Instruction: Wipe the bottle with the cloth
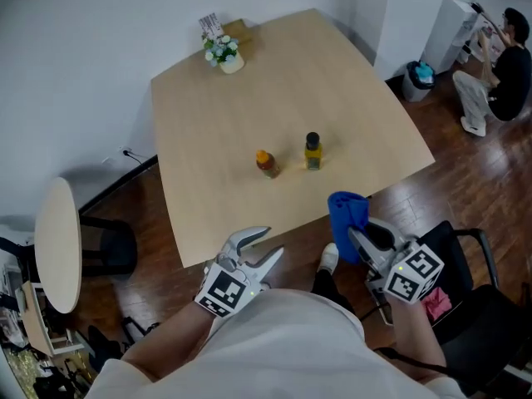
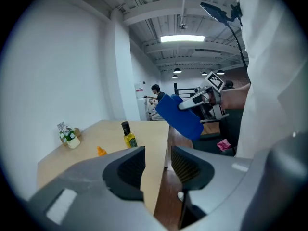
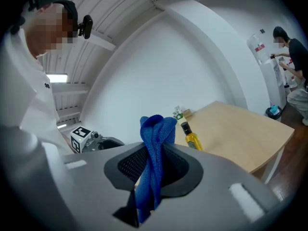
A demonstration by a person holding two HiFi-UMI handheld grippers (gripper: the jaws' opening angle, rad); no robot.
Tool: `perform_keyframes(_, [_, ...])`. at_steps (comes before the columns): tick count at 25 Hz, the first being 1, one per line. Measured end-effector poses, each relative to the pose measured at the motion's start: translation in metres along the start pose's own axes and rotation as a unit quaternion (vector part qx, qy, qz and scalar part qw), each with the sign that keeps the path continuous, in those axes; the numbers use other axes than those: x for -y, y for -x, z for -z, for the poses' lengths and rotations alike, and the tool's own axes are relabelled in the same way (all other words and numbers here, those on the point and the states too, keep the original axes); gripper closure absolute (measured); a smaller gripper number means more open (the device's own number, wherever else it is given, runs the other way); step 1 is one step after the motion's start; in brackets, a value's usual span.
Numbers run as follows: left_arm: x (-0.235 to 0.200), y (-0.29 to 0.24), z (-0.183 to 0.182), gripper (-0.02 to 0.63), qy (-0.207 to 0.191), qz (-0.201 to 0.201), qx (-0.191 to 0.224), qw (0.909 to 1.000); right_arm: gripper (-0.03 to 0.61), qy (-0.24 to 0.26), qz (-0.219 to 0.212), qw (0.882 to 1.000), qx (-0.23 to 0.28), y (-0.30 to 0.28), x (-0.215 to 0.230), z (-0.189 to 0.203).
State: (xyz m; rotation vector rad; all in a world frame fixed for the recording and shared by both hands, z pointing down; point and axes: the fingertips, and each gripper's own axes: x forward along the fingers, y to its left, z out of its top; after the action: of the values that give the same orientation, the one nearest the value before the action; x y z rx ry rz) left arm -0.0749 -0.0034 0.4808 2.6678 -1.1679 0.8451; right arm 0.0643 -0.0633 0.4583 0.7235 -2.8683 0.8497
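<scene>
Head view: the bottle [image 1: 312,152] stands near the lower edge of the tabletop [image 1: 224,115], at frame centre. An orange jar [image 1: 266,163] is near its left, with bare wood all round. Both grippers sit below that edge, over the floor [image 1: 449,189]. Only the gripper views show the jaws: the right gripper [image 3: 154,165] is clamped on the cloth [image 3: 155,143], and the left gripper [image 2: 157,165] is part open and empty.

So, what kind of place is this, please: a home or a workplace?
Probably a workplace, such as an office or studio room, not a home. It has a plain wooden table on a wood-look floor, a black office chair, and an open ceiling with strip lights.
</scene>
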Motion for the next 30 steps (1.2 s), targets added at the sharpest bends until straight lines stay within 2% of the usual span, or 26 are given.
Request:
perform_keyframes(2, [-0.001,0.033,0.012,0.444,0.001,0.009,0.013,0.9999,0.497,0.008,0.016,1.0,0.001,0.0,-0.026,0.015])
perform_keyframes(4, [-0.004,0.07,0.034,0.459,0.019,0.02,0.025,0.9993,0.497,0.014,0.036,0.999,0.006,-0.005,-0.059,0.035])
perform_keyframes(8, [-0.004,0.136,0.078,0.459,0.107,0.044,0.06,0.9916,0.497,0.007,0.078,0.997,0.013,-0.008,-0.142,0.089])
perform_keyframes(11, [0.009,0.166,0.098,0.467,0.124,0.06,0.072,0.9878,0.497,-0.016,0.11,0.994,0.019,0.006,-0.199,0.129])
perform_keyframes(14, [0.025,0.193,0.116,0.469,0.14,0.081,0.071,0.9843,0.495,-0.018,0.129,0.991,0.001,0.022,-0.246,0.155])
perform_keyframes(16, [0.03,0.215,0.125,0.469,0.135,0.08,0.071,0.9851,0.495,-0.004,0.138,0.99,0.0,0.032,-0.27,0.157])
perform_keyframes(21, [0.042,0.261,0.122,0.469,0.09,0.029,0.089,0.9915,0.495,0.059,0.148,0.987,0.03,0.065,-0.313,0.146])
perform_keyframes(26, [0.093,0.314,0.105,0.471,0.128,0.016,0.131,0.983,0.495,0.101,0.135,0.985,0.041,0.107,-0.366,0.165])
perform_keyframes(30, [0.146,0.343,0.115,0.479,0.121,0.019,0.118,0.9854,0.494,0.083,0.129,0.987,0.055,0.135,-0.392,0.199])
